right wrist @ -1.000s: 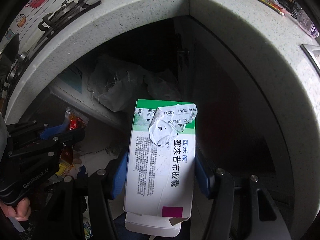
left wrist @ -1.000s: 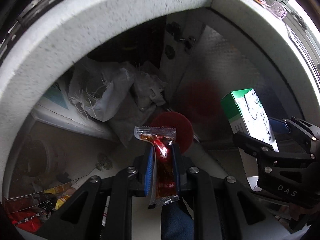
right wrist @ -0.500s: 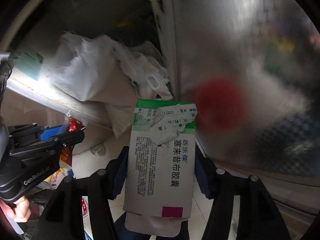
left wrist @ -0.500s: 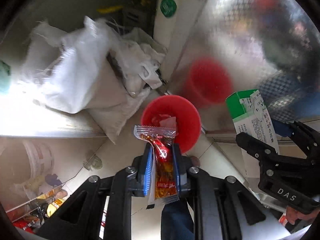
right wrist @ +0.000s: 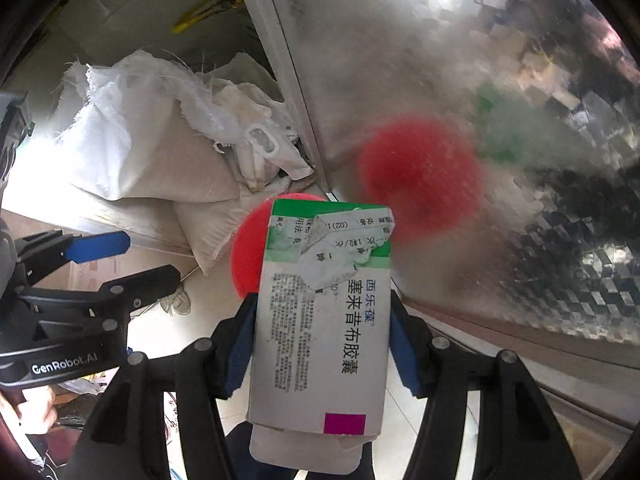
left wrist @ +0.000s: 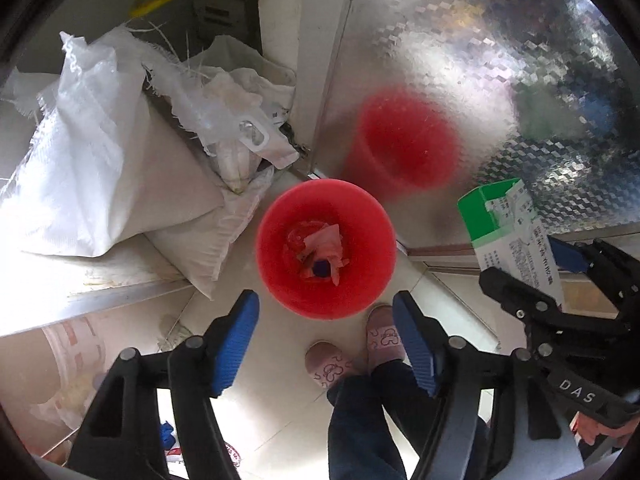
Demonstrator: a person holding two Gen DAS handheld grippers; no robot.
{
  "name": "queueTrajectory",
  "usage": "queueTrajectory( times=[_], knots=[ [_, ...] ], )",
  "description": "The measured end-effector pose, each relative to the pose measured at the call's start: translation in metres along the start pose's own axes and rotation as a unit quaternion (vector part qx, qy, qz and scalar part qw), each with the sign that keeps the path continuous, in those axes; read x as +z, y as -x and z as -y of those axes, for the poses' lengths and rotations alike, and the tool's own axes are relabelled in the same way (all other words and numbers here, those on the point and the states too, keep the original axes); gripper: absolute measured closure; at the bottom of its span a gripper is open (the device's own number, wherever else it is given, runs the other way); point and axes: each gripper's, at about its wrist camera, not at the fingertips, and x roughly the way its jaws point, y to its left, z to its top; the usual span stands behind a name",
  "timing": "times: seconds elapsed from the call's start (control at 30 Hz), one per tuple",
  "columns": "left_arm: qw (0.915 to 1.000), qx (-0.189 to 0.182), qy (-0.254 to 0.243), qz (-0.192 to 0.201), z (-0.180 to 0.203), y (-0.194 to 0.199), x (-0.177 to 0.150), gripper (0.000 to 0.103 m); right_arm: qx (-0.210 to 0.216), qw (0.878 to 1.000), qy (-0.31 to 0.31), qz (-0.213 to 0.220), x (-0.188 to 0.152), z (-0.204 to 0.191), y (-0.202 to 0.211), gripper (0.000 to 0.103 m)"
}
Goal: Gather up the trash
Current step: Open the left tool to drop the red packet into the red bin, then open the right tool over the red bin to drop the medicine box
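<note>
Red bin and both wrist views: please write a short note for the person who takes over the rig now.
Left hand-held gripper: jaws opening, nothing between them, above the red bin.
Right hand-held gripper: shut on the green and white medicine box, beside the bin.
Done: some wrappers lie in the bin.
Left: bring the box over the bin and drop it in.

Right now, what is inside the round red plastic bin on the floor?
The round red plastic bin holds crumpled red and pink wrappers around something dark blue. Anything beneath that pile is covered. In the right wrist view the medicine box hides the inside.
</note>
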Motion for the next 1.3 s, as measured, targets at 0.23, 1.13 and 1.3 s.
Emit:
queueTrajectory(
  times=[0.23, 1.13, 1.3],
  knots=[
    [0.9999, 0.012, 0.006, -0.001, -0.004, -0.004, 0.003, 0.031, 0.001, 1.0, 0.015, 0.0, 0.004, -0.002, -0.004, 0.046],
    [0.9932, 0.041, 0.109, -0.005, -0.052, -0.008, -0.028, 0.027, 0.024, 0.99, 0.139, -0.026, 0.022, -0.048, -0.028, 0.045],
    [0.9924, 0.043, 0.115, 0.0, -0.055, -0.002, -0.034, 0.027, 0.021, 0.988, 0.15, -0.031, 0.021, -0.053, -0.028, 0.03]
  ],
)
